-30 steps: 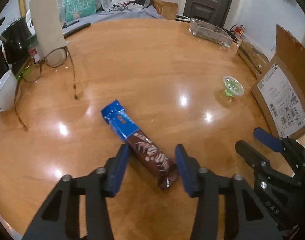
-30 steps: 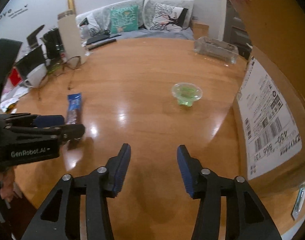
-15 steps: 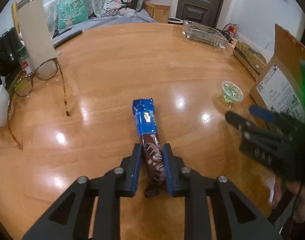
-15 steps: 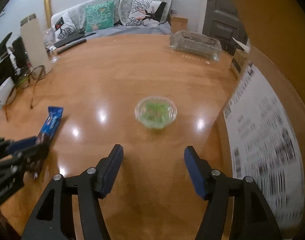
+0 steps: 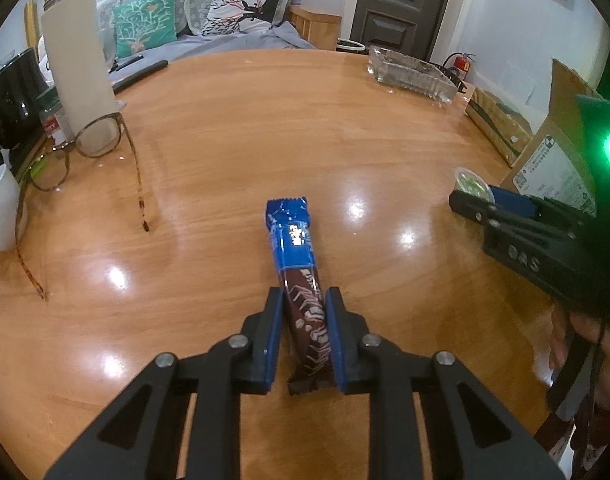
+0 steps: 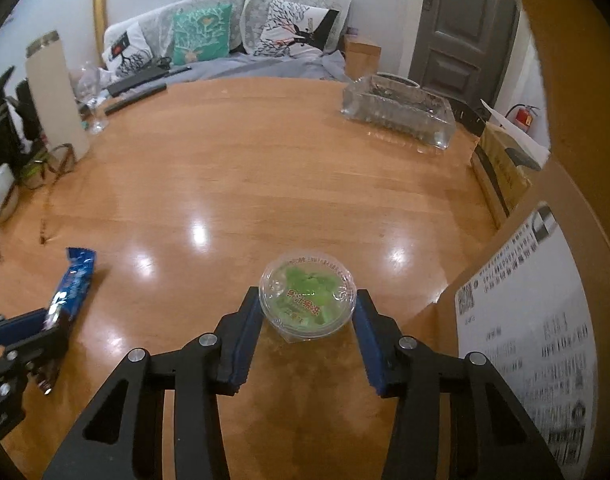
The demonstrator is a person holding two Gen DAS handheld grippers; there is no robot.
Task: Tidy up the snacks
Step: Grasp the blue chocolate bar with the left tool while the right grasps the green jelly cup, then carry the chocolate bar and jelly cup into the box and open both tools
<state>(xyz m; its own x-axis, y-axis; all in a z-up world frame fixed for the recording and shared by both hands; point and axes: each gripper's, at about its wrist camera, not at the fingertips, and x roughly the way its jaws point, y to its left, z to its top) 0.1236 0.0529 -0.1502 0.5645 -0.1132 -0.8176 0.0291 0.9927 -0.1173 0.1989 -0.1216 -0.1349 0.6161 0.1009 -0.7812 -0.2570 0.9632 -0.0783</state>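
A blue and brown snack bar (image 5: 301, 276) lies lengthwise on the wooden table. My left gripper (image 5: 304, 304) is shut on its brown near end. The bar also shows in the right wrist view (image 6: 71, 286). A clear jelly cup with green filling (image 6: 308, 299) sits on the table between the blue pads of my right gripper (image 6: 307, 308). The right jaws are open and stand on either side of the cup, close to its rim. The cup shows small in the left wrist view (image 5: 471, 182), just past the right gripper's tip.
An open cardboard box (image 6: 553, 320) stands at the right, close to the cup. A glass tray (image 6: 399, 114) sits at the back right. Glasses (image 5: 81, 160), a white roll (image 5: 79, 64), a white mug (image 5: 1, 212) and a black kettle (image 5: 13, 96) crowd the left edge.
My left gripper closed on the snack bar's brown end and turned it straight ahead. My right gripper moved forward until the jelly cup sat between its open pads.
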